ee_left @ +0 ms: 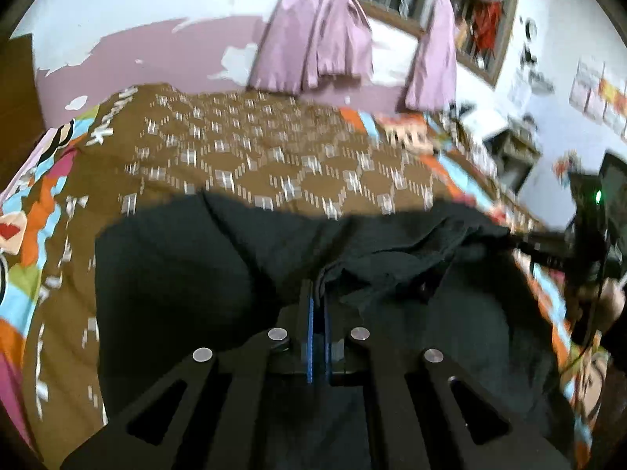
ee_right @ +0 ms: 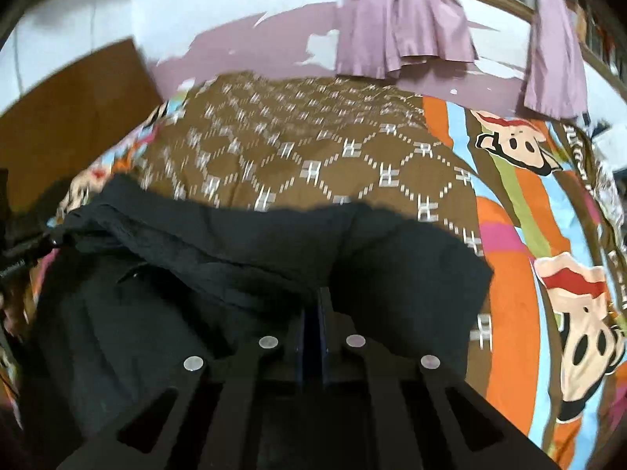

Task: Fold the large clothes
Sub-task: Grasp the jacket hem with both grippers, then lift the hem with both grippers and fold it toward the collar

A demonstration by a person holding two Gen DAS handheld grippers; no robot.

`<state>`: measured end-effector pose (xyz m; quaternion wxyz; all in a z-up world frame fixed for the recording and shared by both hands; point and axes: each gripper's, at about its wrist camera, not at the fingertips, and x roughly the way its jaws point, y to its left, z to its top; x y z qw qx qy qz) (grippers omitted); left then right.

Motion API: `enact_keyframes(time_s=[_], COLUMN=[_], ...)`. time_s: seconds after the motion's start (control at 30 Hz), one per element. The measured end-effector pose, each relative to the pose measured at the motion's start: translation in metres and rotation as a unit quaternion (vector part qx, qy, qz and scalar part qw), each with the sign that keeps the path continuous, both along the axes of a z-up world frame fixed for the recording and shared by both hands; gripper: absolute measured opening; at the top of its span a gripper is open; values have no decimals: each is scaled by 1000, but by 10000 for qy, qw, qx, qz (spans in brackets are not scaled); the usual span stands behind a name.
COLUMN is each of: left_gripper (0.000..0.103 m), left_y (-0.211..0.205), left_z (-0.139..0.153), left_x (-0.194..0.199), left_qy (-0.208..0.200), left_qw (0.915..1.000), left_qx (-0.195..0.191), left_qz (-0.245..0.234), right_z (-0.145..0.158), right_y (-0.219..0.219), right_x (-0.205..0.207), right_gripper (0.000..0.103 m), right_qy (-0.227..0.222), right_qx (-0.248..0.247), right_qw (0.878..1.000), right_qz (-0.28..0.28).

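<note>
My left claw (ee_left: 317, 293) is pinched tight on the black garment (ee_left: 196, 274), my right claw (ee_right: 313, 301) likewise; each holds an edge so the cloth folds evenly. It lies on the bed (ee_right: 313, 149), toward its near edge.

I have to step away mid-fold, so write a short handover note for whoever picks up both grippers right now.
Left gripper: fingers shut on the black garment, pinching a bunched edge.
Right gripper: also shut on the black garment, at its other side.
The garment lies on the brown patterned cloth over the cartoon bedsheet, its far edge lifted between the two grippers.
Done: both grips taken, a fold under way.
Left: carry the held edge over, lay it flat, smooth the wrinkles, then make the remaining folds. The frames are blurred, so the exact fold line is unclear.
</note>
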<state>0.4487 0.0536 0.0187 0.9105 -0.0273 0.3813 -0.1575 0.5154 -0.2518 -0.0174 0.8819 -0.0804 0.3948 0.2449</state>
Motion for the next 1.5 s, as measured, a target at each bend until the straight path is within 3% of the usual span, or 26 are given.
enact_keyframes(time_s=[0.07,0.13,0.43,0.63,0.77,0.83,0.93,1.1,1.2,1.4,1.5], left_gripper=[2,2,2,2,2,2,2,3,5,11,17], left_y=[-7,-10,-8,4,-7,-9,-11,-9,-3,-11,-33], left_z=[-13,-27,-62,-53,-48,-49,-50,-44,-32,6,12], left_x=[-14,-17,11,1,-1,-1,-2,-1,-9,-20,3], left_qy=[109,294,522,351,271,283,292,316,199,-525,-361], left_qw=[9997,9994,9980,9991,9993,9991,9991,9990,9998,9966,9973], left_qx=[200,168,111,-79,243,286,296,306,66,-545,-459], left_qz=[-29,54,327,203,117,123,93,-22,-18,-341,-453], right_z=[-14,-27,-55,-24,12,21,18,-14,-33,-41,-42], right_y=[-2,-3,8,-10,-22,-15,12,48,48,40,41], right_x=[-11,-15,-5,-18,-21,-11,6,31,34,32,31], right_gripper=[5,5,5,6,6,6,6,6,6,6,6], right_qy=[179,316,448,264,-261,-269,-137,398,652,895,971], right_qx=[-49,-170,-318,-147,221,406,454,230,163,333,288], right_qw=[9998,9993,9985,9995,9994,9988,9987,9973,9956,9930,9921], right_qz=[36,72,15,113,0,-35,165,565,648,689,742])
